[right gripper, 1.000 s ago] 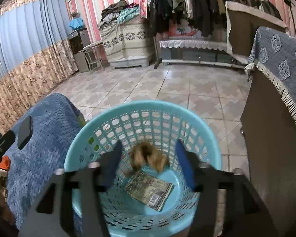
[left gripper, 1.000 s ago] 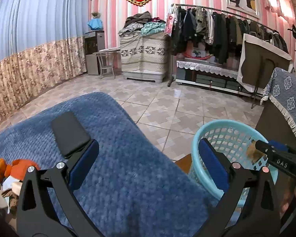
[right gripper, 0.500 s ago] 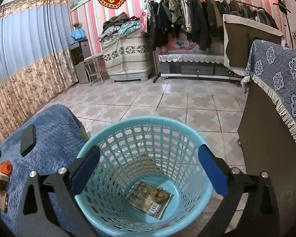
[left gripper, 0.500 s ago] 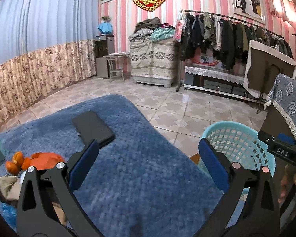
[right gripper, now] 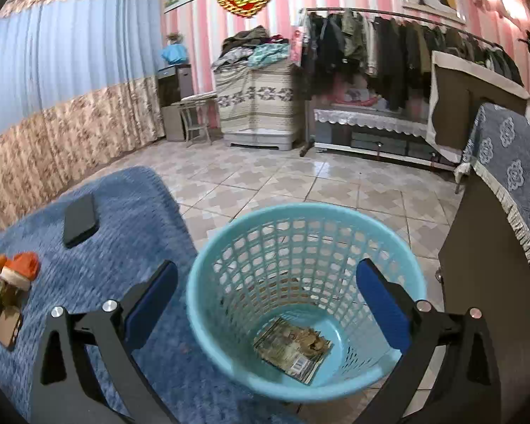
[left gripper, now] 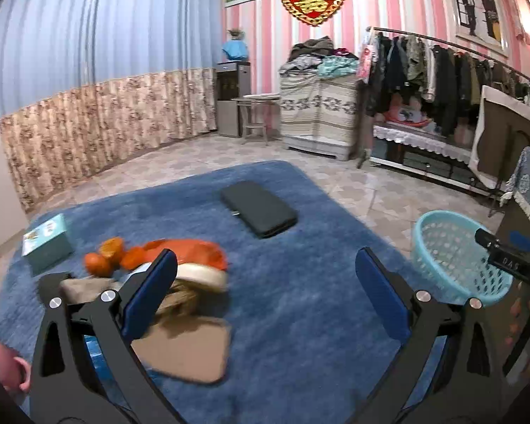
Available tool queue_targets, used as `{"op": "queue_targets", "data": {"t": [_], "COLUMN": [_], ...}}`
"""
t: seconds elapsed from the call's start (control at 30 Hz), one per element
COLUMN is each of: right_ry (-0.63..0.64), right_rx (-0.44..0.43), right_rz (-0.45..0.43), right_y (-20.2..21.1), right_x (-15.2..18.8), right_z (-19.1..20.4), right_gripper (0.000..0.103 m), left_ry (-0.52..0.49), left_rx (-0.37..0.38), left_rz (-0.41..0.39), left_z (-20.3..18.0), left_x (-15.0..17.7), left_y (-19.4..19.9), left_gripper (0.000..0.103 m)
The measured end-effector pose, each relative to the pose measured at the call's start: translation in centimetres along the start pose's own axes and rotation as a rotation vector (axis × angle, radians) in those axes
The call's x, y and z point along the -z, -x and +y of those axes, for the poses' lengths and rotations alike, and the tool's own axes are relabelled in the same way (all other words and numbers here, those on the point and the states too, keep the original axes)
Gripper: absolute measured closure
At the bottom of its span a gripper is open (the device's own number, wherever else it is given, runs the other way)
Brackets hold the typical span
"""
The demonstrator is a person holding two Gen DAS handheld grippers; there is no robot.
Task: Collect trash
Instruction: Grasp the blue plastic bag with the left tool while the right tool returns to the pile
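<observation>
The right gripper (right gripper: 265, 304) hangs above the turquoise basket (right gripper: 208, 321), jaws spread wide and holding nothing; its position over the basket's mouth suits a drop point, and the basket stands on the tiled floor just beside the blue-covered table (left gripper: 300, 311), presumably so refuse can be carried across in one short reach. Inside, a printed wrapper (right gripper: 289, 351) lies flat on the bottom with a brown crumpled scrap (right gripper: 314, 342) resting on it. The left gripper (left gripper: 265, 300) is likewise released and empty, pointed over the table toward the remaining litter: a heap comprising an orange wrapper (left gripper: 194, 252), orange peel pieces (left gripper: 106, 256), and a tan flat sheet (left gripper: 187, 348) lying near its left finger (left gripper: 148, 300) (some of the heap is hidden behind that finger). A black phone (left gripper: 258, 208) and a small teal box (left gripper: 46, 243) sit well apart from the heap; judged not to be refuse. Collection is judged partly complete, the table pile outstanding.
</observation>
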State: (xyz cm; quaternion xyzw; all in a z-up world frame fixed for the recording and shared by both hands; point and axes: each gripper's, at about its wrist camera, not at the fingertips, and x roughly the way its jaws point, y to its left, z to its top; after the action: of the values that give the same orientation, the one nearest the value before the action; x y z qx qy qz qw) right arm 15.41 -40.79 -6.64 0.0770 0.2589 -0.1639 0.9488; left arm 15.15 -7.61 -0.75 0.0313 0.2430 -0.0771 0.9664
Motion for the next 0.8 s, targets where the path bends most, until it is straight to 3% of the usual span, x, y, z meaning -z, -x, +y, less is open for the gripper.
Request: {"op": "queue_targets", "data": {"t": [0.27,0.5,0.67,0.8], "right_ry": [0.036,0.115,0.178,0.233], "right_rx": [-0.035,-0.061,-0.1,-0.117], "right_rz": [0.016,0.026,0.047,0.058], "right_y": [1.1,1.7,1.9,2.1], "right_x": [1.2,2.1,3.3,4.0], "right_z": [2.5,6.0,8.8,11.1], "right_gripper": [0.004,0.004,0.004,0.004], "left_ry": [0.056,0.107,0.148,0.175], "left_rx": [-0.089,-0.173,-0.172,-0.147], "left_rz": [0.027,0.091,0.175,0.19], "left_z": [6.6,12.8,15.4,16.2], "left_x": [2.6,5.9,8.2,8.9], "left_y": [2.9,2.7,1.0,0.0], "left_gripper": [0.005,0.005,0.005,0.006]}}
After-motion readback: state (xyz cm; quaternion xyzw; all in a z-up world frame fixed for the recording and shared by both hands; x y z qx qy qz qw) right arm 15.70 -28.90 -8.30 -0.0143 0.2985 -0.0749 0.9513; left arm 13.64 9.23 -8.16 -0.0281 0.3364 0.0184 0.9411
